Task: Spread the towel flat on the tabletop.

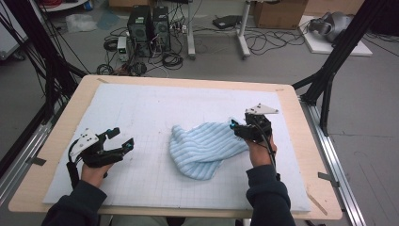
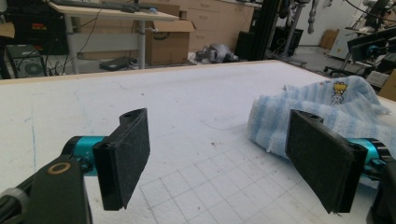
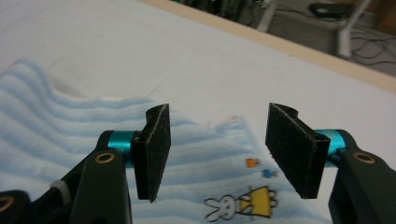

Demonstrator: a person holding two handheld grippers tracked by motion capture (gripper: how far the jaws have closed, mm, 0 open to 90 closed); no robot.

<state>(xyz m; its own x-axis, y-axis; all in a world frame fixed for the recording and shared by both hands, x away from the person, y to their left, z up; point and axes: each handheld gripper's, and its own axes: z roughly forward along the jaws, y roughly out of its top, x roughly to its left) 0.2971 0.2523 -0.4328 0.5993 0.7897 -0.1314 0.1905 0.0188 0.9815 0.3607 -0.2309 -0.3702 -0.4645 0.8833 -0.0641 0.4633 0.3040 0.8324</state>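
Towel — pale blue, striped, crumpled — lies mid-mat, its length running from near-centre out toward the right gripper, which hovers over its far corner, jaws apart and empty. Left gripper sits well off, wide open, bare mat between.

A light wooden counter carries a white foam mat that covers nearly all of its top, leaving a bare wooden border along every edge. The mat is marked with a faint grid of squares, plainest in the left gripper view. On the mat, right of its middle, lies a light blue striped towel, rumpled and partly folded over itself. The right gripper view shows a small cartoon rabbit in a yellow dress printed near one corner of the towel
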